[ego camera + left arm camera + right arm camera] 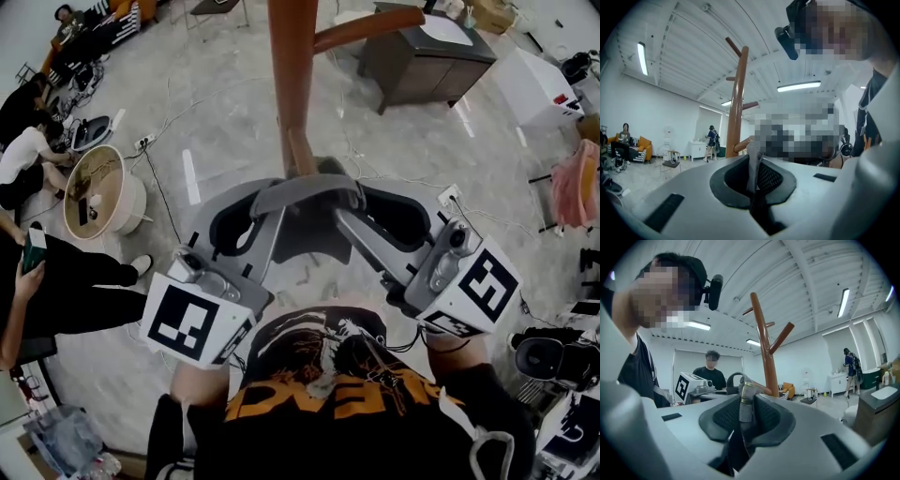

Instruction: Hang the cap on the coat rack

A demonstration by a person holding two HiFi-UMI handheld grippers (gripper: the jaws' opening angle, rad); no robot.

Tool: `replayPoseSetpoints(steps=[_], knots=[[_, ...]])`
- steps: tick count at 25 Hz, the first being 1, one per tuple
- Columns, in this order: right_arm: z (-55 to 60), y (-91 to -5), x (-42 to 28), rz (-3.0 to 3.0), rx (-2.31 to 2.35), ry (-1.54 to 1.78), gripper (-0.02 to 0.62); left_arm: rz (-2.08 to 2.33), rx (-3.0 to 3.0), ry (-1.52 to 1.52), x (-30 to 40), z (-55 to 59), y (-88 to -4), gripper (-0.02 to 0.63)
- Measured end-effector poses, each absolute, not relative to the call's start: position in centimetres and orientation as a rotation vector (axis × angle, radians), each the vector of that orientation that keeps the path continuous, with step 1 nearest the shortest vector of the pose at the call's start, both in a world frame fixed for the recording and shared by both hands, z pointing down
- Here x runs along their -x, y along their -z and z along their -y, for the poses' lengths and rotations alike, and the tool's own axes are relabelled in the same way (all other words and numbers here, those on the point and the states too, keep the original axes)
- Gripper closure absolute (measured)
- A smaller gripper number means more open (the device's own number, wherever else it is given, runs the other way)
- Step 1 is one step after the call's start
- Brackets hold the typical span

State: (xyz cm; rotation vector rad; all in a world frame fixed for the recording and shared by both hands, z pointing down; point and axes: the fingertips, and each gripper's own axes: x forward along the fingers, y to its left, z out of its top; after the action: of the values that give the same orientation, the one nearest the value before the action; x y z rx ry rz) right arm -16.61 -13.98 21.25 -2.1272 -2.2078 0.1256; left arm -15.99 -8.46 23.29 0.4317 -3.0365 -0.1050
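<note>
Grey cap [309,191], reddish-brown coat rack [292,75]

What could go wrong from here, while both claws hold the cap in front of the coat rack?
1. The left claw and the right claw each pinch only a thin strip at the back of the cap. The strip may slip out when it is stretched over a peg.
2. The coat rack pole stands close ahead of both claws, so a bump might rock it.
</note>
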Motion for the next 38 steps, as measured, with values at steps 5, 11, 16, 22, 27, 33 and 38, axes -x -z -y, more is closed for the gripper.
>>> replayPoseSetpoints(steps=[5, 11, 16, 22, 27, 33, 38], knots=[[13.1, -21.6, 18.5, 2.135, 2.104, -0.162, 0.503, 3.013, -0.431, 0.17, 18.1, 8.1, -23.8, 0.577], [11.3, -22.5, 19.7, 2.18, 2.092, -0.15, 0.503, 3.037, -0.347, 0.108, 19.2, 6.3, -25.0, 0.577], [10.0, -24.2, 20.4, 2.296, 2.075, -0.081, 0.503, 3.072, -0.266, 0.064, 19.8, 4.5, -26.7, 0.577], [9.7, -25.9, 21.2, 2.363, 2.078, -0.02, 0.502, 3.109, -0.239, 0.02, 21.0, 4.5, -28.0, 0.577], [10.0, -25.8, 21.3, 2.376, 2.128, -0.107, 0.468, 3.178, -0.301, 0.008, 20.6, 5.1, -27.5, 0.572], [13.7, -25.1, 19.7, 2.343, 2.149, -0.204, 0.346, 3.19, -0.33, -0.002, 16.0, 4.6, -27.6, 0.434], [14.5, -24.4, 20.6, 2.364, 2.114, -0.175, 0.351, 3.211, -0.311, 0.017, 14.5, 3.2, -25.8, 0.445]])
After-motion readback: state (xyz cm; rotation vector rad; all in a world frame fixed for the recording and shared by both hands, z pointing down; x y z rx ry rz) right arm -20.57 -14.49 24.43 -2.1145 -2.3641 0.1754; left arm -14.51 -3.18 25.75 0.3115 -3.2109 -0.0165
